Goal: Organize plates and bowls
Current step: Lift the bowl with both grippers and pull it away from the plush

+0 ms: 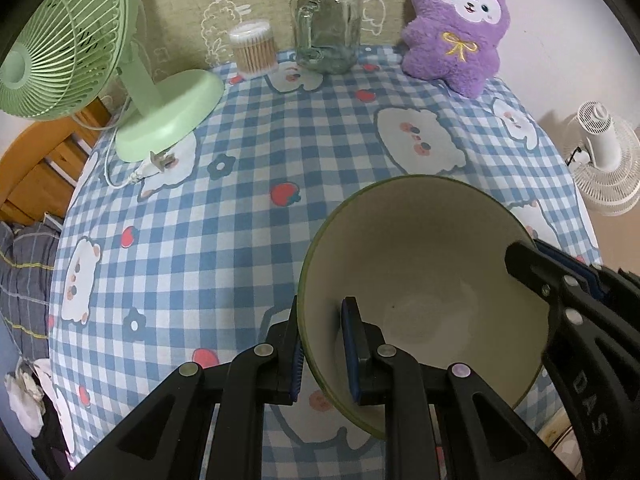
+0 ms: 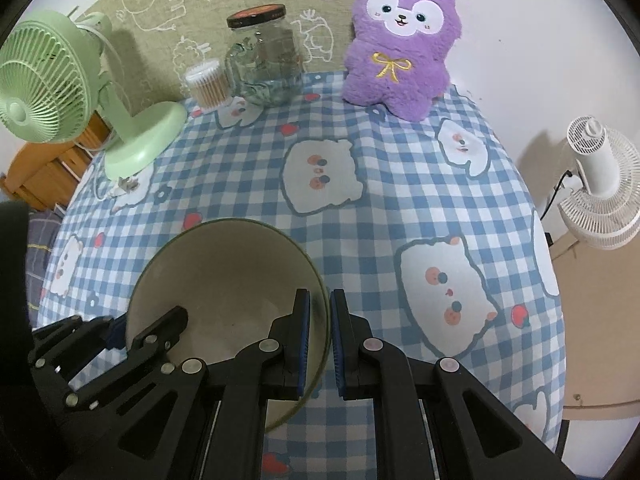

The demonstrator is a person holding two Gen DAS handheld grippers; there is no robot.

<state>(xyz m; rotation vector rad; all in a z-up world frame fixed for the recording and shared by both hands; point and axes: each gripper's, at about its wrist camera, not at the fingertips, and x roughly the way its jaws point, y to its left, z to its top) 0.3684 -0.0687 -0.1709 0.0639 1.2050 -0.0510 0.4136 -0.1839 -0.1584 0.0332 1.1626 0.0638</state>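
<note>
One bowl [image 1: 432, 280], two fans [image 1: 60, 40], one jar [image 1: 326, 24], one plush toy [image 1: 456, 24].

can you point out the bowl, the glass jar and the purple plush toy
bowl [image 1: 432, 264]: left wrist view, on its cream inner wall
glass jar [image 1: 328, 28]: left wrist view, on the clear body below the dark lid
purple plush toy [image 2: 400, 64]: right wrist view, on its belly by the yellow bow

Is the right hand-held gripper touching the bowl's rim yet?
Touching. In the right wrist view, the right hand-held gripper has its two blue pads closed on the bowl wall, one inside and one outside the rim, with no gap showing.
</note>
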